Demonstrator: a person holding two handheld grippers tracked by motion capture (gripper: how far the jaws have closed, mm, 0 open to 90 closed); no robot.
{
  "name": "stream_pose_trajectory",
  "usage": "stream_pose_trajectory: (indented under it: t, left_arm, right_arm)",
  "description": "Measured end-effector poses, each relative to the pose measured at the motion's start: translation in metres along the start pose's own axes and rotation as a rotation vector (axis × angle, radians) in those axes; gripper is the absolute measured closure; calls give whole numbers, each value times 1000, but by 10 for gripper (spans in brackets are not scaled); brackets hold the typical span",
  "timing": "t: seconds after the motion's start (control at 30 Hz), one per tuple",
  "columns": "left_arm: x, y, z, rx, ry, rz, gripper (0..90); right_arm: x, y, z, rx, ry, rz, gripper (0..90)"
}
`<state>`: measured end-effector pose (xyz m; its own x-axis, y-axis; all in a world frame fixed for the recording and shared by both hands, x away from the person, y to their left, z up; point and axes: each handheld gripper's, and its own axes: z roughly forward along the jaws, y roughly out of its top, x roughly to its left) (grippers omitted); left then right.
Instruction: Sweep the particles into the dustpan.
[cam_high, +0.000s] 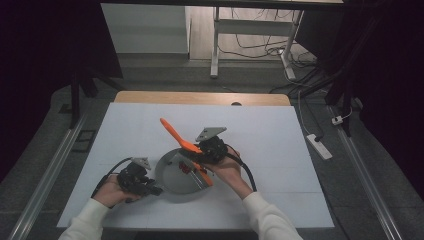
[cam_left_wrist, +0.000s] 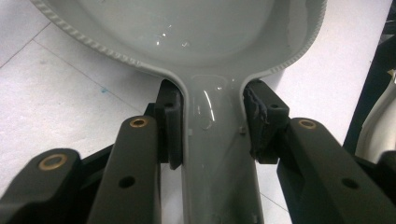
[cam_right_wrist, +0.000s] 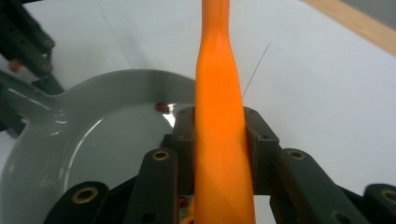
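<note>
High view: left gripper (cam_high: 150, 189) clamps the grey pan (cam_high: 172, 175) handle, right gripper (cam_high: 207, 152) grips the orange spatula (cam_high: 177, 136); red bits, perhaps food, await stirring

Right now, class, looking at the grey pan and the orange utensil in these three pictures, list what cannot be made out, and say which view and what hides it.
- Working end of the orange utensil: high view, covered by the right gripper.
- Small red pieces in the grey pan: high view, too small to identify.
- Pan's far rim: left gripper view, cut off by the top edge.
- Pan handle end: left gripper view, cut off at the bottom between the left gripper's jaws.
</note>
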<state>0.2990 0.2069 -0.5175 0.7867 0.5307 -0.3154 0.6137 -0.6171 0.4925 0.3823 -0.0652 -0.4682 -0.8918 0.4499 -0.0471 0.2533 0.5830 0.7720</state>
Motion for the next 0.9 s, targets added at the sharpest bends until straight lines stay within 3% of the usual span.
stream_pose_trajectory:
  t: [0.37,0.6,0.73,0.9]
  left_arm:
    - [0,0,0,0,0,-2,614]
    - [-1,0,0,-1,1,-2,614]
    - [-1,0,1,-1,2,-3,614]
    - [0,0,1,0,1,-3,614]
  right_arm:
    - [-23,-10,-10,23,-94,38,700]
    - [-38,-16,-2,62,-158,59,700]
    - [-44,-19,5,77,-161,64,700]
    - [-41,-19,14,98,-142,52,701]
